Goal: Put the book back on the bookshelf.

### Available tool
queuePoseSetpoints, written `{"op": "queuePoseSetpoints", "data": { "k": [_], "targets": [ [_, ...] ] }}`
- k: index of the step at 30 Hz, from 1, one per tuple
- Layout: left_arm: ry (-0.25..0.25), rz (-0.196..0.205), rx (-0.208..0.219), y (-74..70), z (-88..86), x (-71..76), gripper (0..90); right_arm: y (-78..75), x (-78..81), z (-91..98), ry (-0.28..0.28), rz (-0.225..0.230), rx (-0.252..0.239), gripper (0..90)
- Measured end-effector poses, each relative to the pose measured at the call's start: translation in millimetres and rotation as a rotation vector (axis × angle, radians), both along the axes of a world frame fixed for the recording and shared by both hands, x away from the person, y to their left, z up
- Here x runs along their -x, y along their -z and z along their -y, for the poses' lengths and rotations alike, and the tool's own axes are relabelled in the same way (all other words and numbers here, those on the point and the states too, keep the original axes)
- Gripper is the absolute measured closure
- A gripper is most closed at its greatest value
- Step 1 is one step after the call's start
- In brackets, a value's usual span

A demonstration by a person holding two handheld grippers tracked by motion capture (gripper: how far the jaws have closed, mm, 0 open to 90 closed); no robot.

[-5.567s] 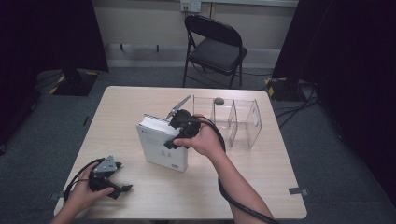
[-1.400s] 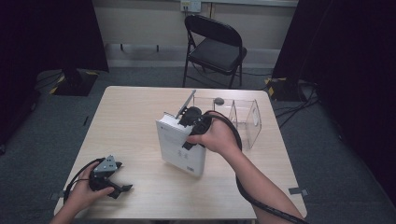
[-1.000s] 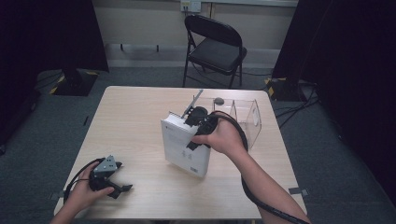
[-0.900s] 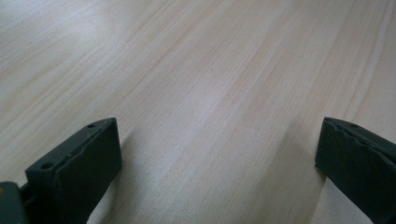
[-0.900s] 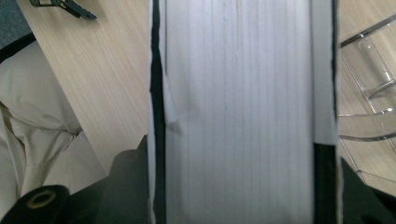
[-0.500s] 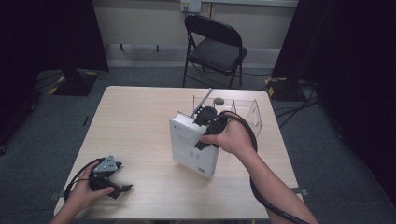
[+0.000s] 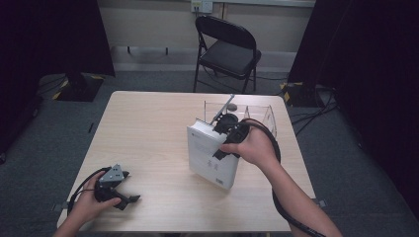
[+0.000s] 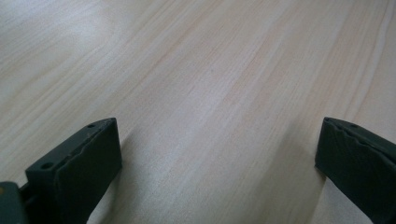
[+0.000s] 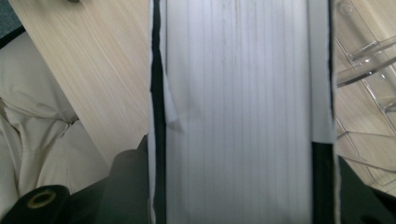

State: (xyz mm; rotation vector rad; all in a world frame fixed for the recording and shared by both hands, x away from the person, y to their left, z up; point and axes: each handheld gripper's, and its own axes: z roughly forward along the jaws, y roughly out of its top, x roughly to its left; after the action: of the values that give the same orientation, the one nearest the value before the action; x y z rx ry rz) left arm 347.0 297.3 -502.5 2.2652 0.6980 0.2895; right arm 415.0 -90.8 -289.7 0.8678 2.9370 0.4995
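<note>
A thick white book (image 7: 207,154) stands on edge, tilted, at the middle of the wooden table (image 7: 148,123). My right gripper (image 7: 225,137) is shut on its top edge. In the right gripper view the book's page block (image 9: 238,93) sits between the two black jaws, which press on both covers. Just behind and to the right of the book is a clear plastic divider rack (image 7: 259,116), whose walls (image 9: 369,70) also show at the right of the right gripper view. My left gripper (image 7: 128,186) rests on the table near the front left corner, open, with bare wood between its jaws (image 8: 219,158).
A black folding chair (image 7: 225,47) stands beyond the far table edge. Dark curtains hang at both sides. Cables trail from both grippers, and the right one loops under the person's forearm. The left half of the table is bare wood.
My right gripper has carried the book to the right, closer to the clear rack, and tipped it more upright. The left gripper has stayed where it was.
</note>
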Motion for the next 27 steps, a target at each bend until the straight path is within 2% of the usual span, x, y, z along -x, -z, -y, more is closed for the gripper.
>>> {"op": "queuePoseSetpoints", "data": {
  "k": [18,27],
  "targets": [
    [0.005,-0.006,0.003,0.1,0.6,-0.6,0.0,-4.9,4.1,32.7,0.07,-0.004,-0.019,52.2],
    [0.005,-0.006,0.003,0.1,0.6,-0.7,0.0,-9.0,5.6,46.3,0.097,-0.002,0.001,52.2]
  ]
}}
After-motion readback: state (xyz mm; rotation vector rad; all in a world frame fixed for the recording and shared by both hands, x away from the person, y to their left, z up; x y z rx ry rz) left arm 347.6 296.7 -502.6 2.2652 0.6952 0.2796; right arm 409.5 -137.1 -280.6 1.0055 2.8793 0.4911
